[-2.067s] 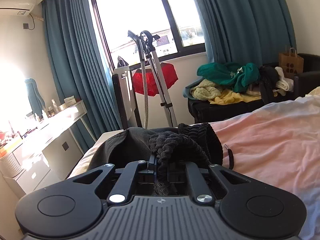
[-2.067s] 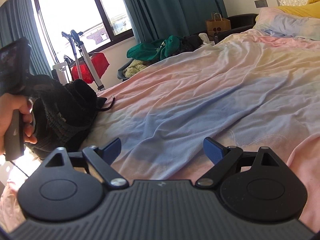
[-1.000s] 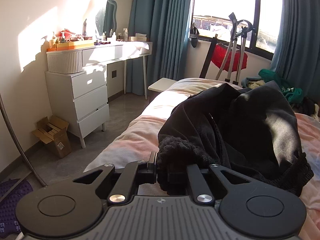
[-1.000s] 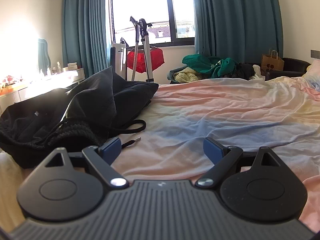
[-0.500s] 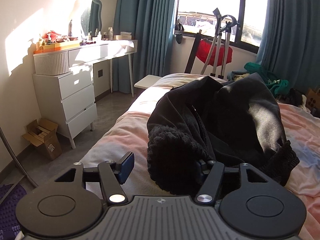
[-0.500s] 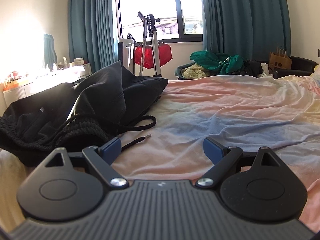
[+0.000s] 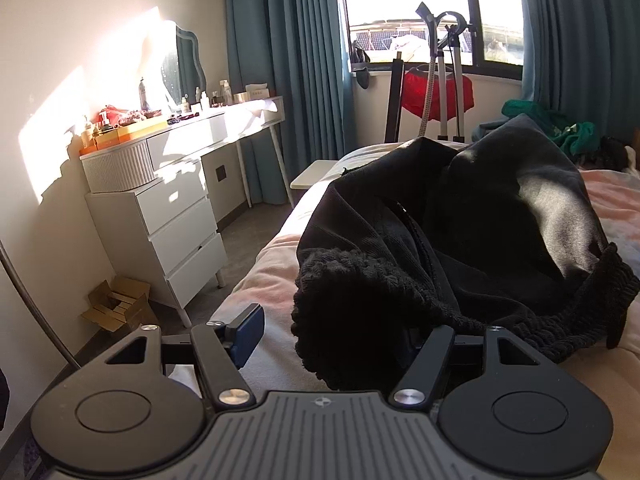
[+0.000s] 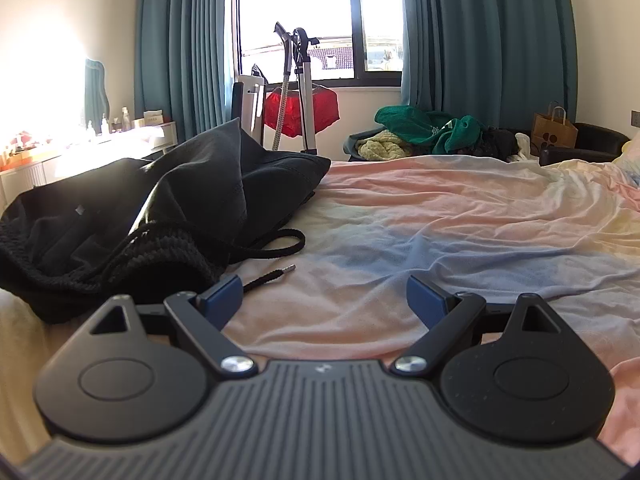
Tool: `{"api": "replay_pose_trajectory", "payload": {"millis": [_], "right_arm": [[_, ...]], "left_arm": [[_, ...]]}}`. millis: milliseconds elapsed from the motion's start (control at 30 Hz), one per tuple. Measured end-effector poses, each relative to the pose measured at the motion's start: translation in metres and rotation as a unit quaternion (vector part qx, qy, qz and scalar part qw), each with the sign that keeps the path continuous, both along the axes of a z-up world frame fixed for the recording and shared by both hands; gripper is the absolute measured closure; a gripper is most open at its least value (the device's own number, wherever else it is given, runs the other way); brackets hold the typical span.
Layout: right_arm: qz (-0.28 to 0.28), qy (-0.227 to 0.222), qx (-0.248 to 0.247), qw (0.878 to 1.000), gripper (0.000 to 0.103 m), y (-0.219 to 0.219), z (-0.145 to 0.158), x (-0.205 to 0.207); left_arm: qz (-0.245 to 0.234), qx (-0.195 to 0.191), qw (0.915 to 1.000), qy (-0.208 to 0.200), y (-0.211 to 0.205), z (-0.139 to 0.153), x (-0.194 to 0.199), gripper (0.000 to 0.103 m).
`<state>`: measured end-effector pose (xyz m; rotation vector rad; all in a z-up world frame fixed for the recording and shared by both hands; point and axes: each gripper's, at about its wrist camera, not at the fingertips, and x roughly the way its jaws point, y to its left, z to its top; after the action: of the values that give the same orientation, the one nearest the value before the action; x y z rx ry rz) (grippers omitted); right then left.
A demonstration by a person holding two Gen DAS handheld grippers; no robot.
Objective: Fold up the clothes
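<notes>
On bed (image 8: 460, 220), left gripper (image 7: 336, 336) opening around black garment (image 7: 460, 240).

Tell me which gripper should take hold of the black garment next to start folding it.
Left. The left gripper has its jaws opening right at the crumpled black garment's ribbed knit hem, which lies between them. The right gripper stands open over bare pastel bedsheet, beside the garment.

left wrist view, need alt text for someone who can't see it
The left gripper is opening, a crumpled black garment lying loose between its jaws on a pink-sheeted bed. Beyond stand a white dresser, teal curtains and a bright window.
</notes>
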<state>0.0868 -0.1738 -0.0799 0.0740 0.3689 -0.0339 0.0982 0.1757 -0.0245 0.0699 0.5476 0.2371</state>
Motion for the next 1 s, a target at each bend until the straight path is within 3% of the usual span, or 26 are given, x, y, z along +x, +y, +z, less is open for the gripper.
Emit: {"api": "replay_pose_trajectory", "payload": {"millis": [200,300,400,467,700,733,767,800,900,1000], "right_arm": [[0.022,0.013,0.005,1.0,0.013,0.004,-0.004,0.005],[0.033,0.015,-0.004,0.999,0.013,0.011,-0.006,0.007],[0.057,0.02,-0.009,0.998,0.013,0.02,-0.007,0.014],[0.072,0.032,-0.017,0.997,0.027,0.029,-0.008,0.026],[0.124,0.054,-0.071,0.988,0.034,0.07,-0.025,0.081],[0.125,0.059,-0.074,0.988,0.044,0.073,-0.027,0.089],[0.126,0.064,-0.071,0.987,0.063,0.075,-0.029,0.096],[0.127,0.07,-0.057,0.988,0.071,0.073,-0.031,0.102],[0.13,0.085,-0.022,0.988,0.072,0.07,-0.036,0.12],[0.142,0.074,-0.029,0.987,0.074,0.074,-0.037,0.122]], "left_arm": [[0.043,-0.028,0.9971,-0.057,0.021,0.015,-0.002,0.034],[0.05,-0.041,0.9968,-0.048,0.031,0.013,-0.002,0.034],[0.048,-0.03,0.9976,-0.039,0.035,0.006,-0.001,0.034],[0.042,-0.014,0.9983,-0.038,0.035,0.003,0.0,0.034],[0.033,-0.004,0.9991,-0.025,0.032,-0.005,0.002,0.035],[0.03,0.0,0.9993,-0.024,0.03,-0.007,0.003,0.038],[0.023,0.007,0.9995,-0.023,0.029,-0.009,0.004,0.039],[0.016,0.013,0.9995,-0.022,0.027,-0.011,0.006,0.041],[0.011,0.018,0.9997,-0.015,0.025,-0.015,0.014,0.043],[0.008,0.024,0.9997,-0.008,0.021,-0.021,0.021,0.044]]}}
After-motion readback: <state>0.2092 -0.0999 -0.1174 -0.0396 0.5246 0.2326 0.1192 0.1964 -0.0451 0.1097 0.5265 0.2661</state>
